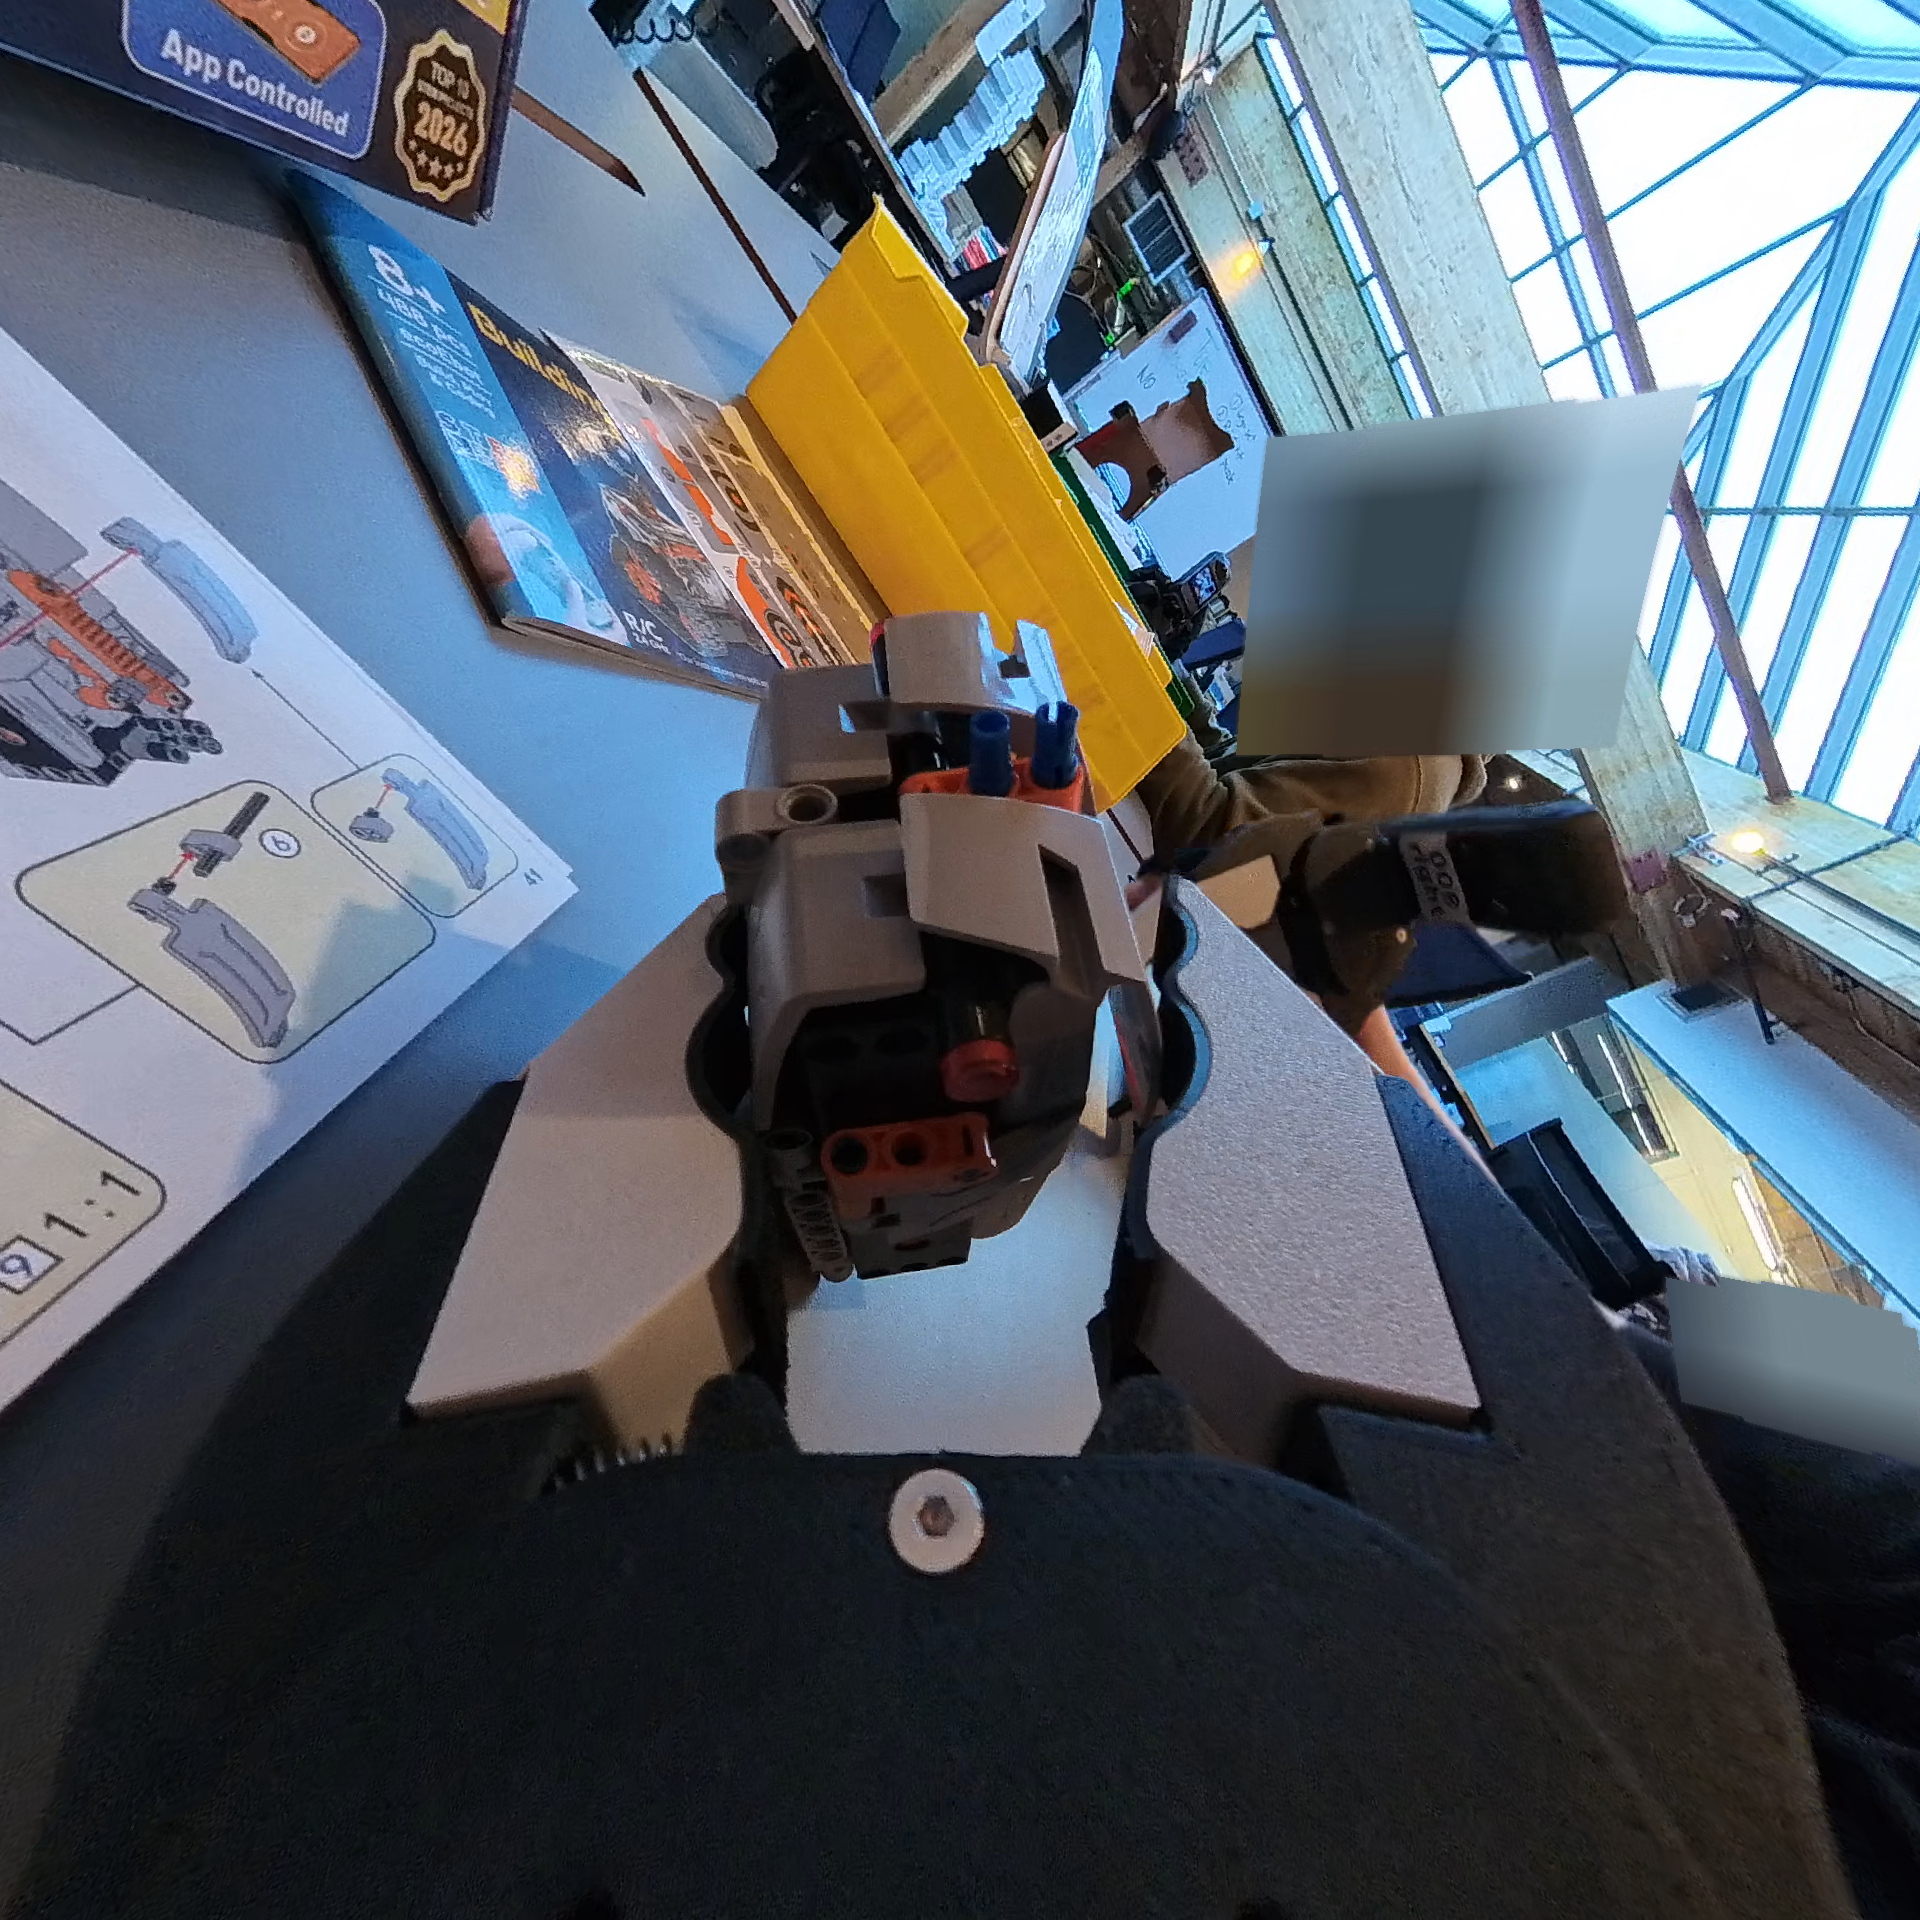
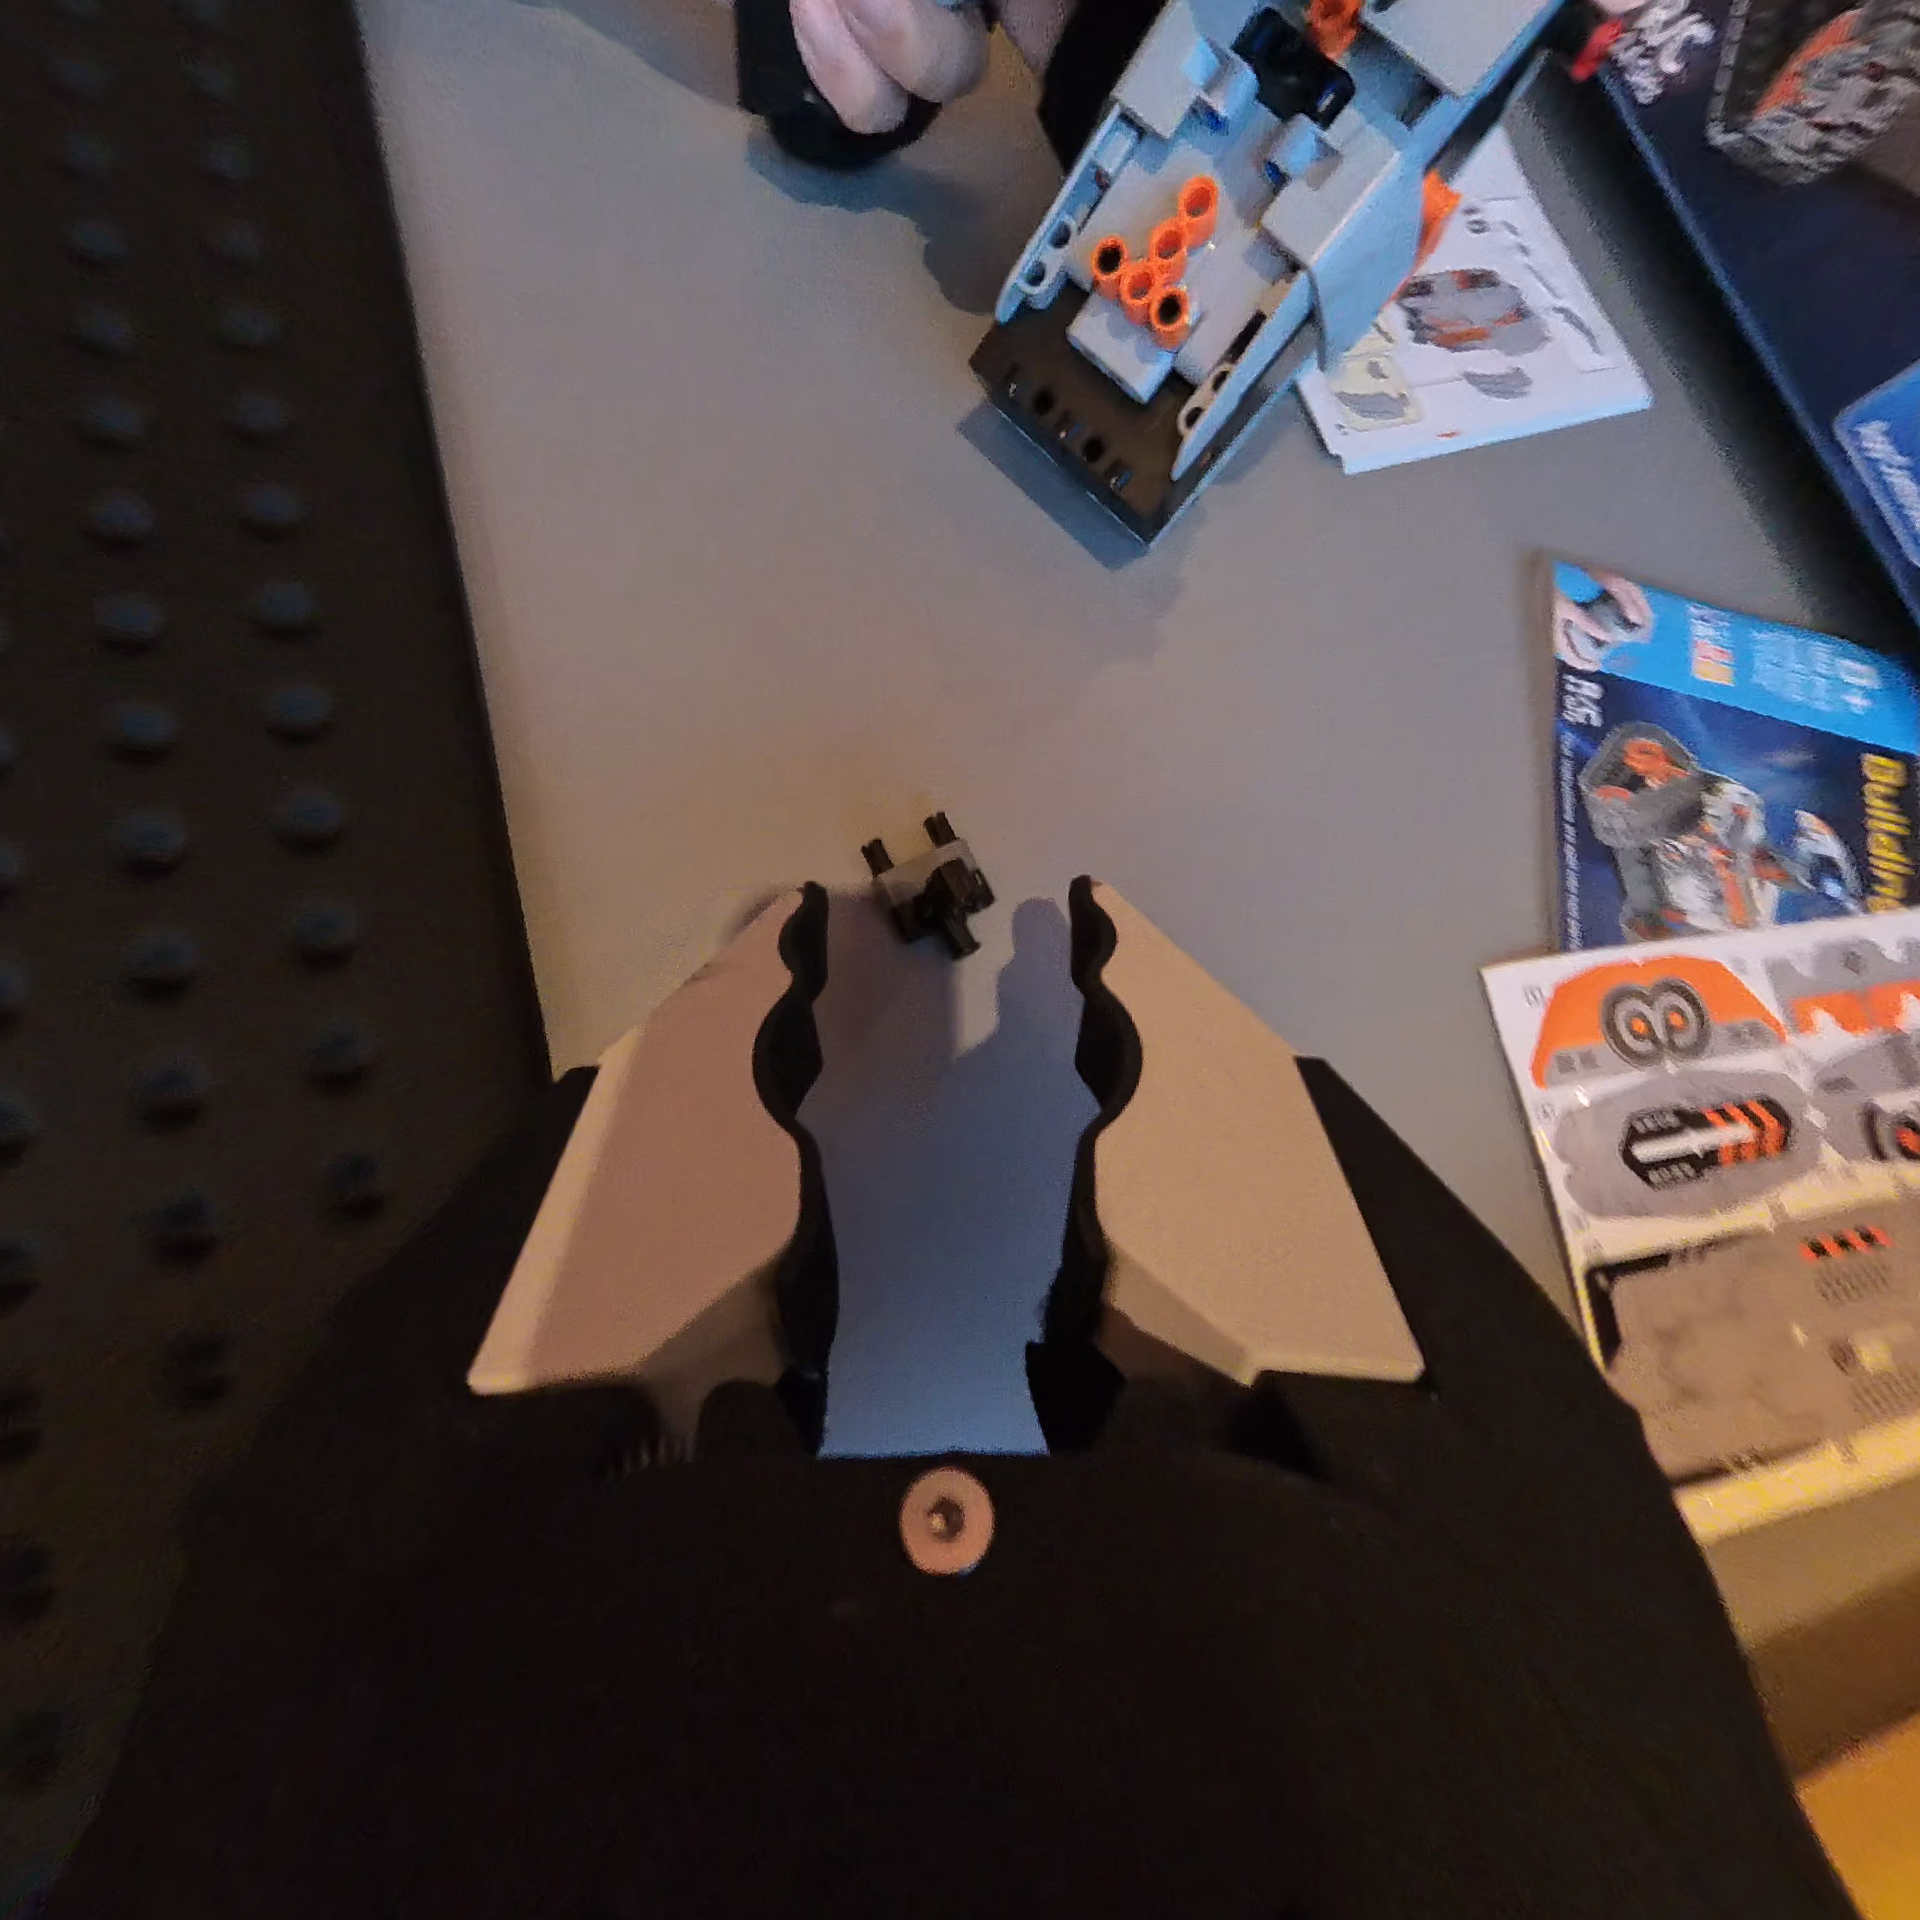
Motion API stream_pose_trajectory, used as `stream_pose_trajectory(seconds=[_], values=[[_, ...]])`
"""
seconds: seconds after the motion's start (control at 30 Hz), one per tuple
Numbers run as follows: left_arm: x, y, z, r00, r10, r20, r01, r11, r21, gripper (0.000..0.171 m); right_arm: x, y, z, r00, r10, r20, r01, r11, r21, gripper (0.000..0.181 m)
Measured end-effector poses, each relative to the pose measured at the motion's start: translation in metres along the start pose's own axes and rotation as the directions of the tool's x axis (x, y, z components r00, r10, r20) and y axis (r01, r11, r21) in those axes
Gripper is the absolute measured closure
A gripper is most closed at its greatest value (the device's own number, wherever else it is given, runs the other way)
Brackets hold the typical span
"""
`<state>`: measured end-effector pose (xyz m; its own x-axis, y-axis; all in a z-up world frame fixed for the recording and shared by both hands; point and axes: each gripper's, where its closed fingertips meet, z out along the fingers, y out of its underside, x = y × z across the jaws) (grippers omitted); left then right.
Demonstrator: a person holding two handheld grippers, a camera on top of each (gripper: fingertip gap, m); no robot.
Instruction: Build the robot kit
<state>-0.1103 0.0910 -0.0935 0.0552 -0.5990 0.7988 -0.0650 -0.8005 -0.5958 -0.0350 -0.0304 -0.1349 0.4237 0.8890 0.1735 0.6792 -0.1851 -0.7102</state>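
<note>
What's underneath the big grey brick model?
In the right wrist view, the grey brick model, held up by the left gripper, covers part of an open instruction page on the grey table. The page's covered part cannot be seen.

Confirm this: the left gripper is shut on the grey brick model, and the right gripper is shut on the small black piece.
Not quite. In the right wrist view the right gripper is open, the small black piece lying loose on the table. The left gripper is indeed shut on the grey brick model.

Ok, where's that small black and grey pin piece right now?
In the right wrist view, the small black and grey pin piece lies on the grey table, just beyond the right gripper, between its open jaws' tips.
</note>
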Motion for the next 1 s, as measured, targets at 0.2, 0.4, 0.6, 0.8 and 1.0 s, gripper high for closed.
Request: stream_pose_trajectory(seconds=[0.2, 0.4, 0.6, 0.8, 1.0], values=[[0.003, 0.003, 0.002, 1.000, 0.028, 0.006, -0.027, 0.999, -0.017, 0.096, 0.000, 0.014, 0.019, 0.967, 0.072, 0.245, -0.080, 0.997, 0.023, 0.143], [0.006, 0.007, 0.006, 0.999, 0.034, 0.012, -0.034, 0.999, -0.018, 0.097, -0.005, 0.015, 0.024, 0.957, -0.008, 0.291, -0.013, 0.997, 0.073, 0.143], [0.007, 0.007, 0.008, 0.998, 0.052, 0.019, -0.052, 0.999, -0.005, 0.097, -0.006, 0.014, 0.024, 0.941, -0.039, 0.335, 0.011, 0.996, 0.085, 0.156], [0.008, 0.006, 0.009, 0.997, 0.069, 0.028, -0.069, 0.998, 0.001, 0.097, -0.003, 0.012, 0.025, 0.965, -0.040, 0.261, 0.016, 0.996, 0.093, 0.159], [0.002, 0.000, 0.005, 0.993, 0.073, 0.090, -0.077, 0.996, 0.042, 0.097, -0.001, -0.006, 0.015, 0.995, -0.017, 0.097, 0.004, 0.991, 0.134, 0.160]])
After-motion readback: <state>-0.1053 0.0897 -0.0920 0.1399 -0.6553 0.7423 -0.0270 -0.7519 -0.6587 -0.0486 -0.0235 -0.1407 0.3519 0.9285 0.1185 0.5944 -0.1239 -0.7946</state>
